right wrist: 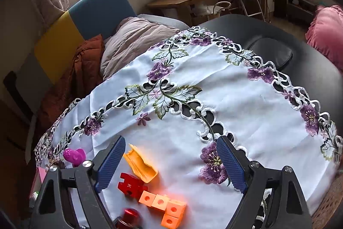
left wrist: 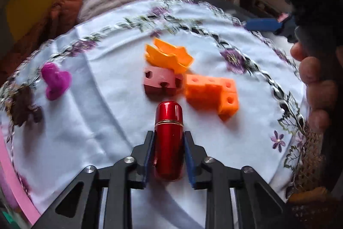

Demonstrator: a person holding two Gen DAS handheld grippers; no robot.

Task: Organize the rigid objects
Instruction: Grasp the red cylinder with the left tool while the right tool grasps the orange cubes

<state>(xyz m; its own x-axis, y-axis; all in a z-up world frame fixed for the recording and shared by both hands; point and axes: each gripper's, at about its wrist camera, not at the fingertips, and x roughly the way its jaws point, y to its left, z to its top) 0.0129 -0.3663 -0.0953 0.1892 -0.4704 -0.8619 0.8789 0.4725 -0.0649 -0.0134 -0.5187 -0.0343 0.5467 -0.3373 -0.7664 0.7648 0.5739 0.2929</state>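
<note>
Red capsule [left wrist: 169, 138] sits low centre, clamped between the left gripper [left wrist: 169, 136] pads – lift it straight, clear of the orange blocks [left wrist: 211, 93] just above it – while the right gripper [right wrist: 171, 164] hangs spread wide, empty.

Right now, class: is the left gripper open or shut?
Shut: the left gripper clamps both blue pads against the red capsule.

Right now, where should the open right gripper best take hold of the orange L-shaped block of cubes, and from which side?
Probably from above, across the straight three-cube arm of the orange L-shaped block: its long sides are flat and parallel. The right gripper should avoid the end by the red notched block, which lies close against it.
</note>
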